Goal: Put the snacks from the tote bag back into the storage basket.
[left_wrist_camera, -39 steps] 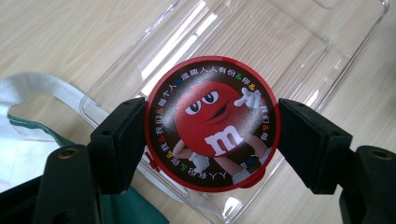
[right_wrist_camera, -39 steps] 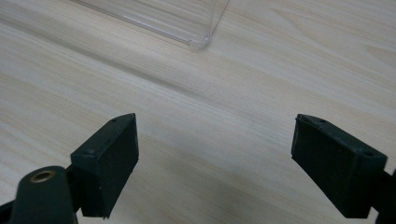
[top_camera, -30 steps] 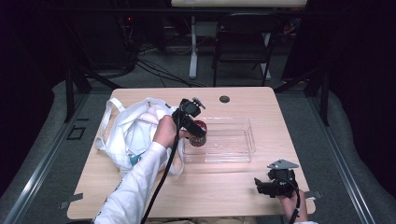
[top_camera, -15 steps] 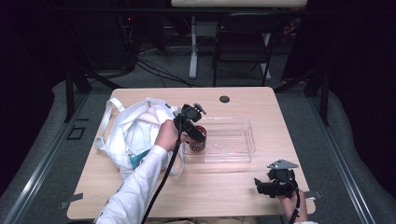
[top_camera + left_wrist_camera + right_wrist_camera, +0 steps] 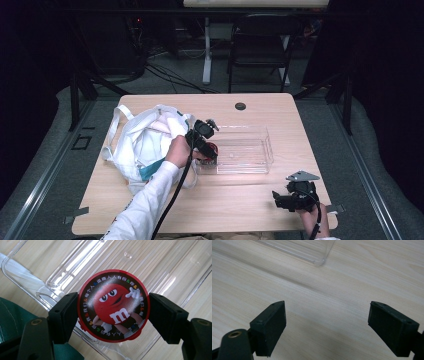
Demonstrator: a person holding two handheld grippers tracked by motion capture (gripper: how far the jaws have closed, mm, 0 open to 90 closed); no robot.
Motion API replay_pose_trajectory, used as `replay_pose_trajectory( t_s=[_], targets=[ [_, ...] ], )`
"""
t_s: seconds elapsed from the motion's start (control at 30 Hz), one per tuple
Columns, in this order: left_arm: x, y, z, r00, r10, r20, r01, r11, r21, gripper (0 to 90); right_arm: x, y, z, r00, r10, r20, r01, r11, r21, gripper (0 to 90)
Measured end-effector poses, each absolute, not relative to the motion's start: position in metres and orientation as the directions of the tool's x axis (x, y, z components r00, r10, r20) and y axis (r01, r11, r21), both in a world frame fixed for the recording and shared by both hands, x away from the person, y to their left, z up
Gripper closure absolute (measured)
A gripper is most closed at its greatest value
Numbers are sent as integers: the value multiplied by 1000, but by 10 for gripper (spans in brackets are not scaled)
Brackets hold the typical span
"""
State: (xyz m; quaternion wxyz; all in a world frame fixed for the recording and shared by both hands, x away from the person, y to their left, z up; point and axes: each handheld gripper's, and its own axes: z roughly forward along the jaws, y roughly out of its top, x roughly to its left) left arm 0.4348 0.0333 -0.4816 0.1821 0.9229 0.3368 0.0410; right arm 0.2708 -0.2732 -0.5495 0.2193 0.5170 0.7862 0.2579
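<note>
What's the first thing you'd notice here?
A round red candy tin with a cartoon face, pinched between the left gripper jaws over a clear plastic tray in the middle of the table. A white bag slumps at the table's left, and the right gripper waits open, near the front edge.

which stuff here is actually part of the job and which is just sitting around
In use, it seems:
- left gripper, shut on the round red candy tin
- clear plastic tray, under the tin
- white cloth bag, beside the tray

Idle:
- right gripper, open over the bare table
- black grommet
- chair behind the table
</note>
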Motion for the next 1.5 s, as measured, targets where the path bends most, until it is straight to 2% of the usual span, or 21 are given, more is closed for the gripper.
replay_pose_trajectory(
  t_s=[1.0,1.3,1.5],
  targets=[
    [433,29,-484,791,612,-10,582,-747,321,264,271,-273,-549,-371,925,-78,700,334,631,144],
    [432,33,-469,768,640,0,592,-711,380,160,271,-273,-550,-369,926,-80,700,334,631,144],
    [429,41,-454,763,646,-3,588,-693,417,140,271,-273,-550,-366,928,-78,699,329,636,144]
  ],
)
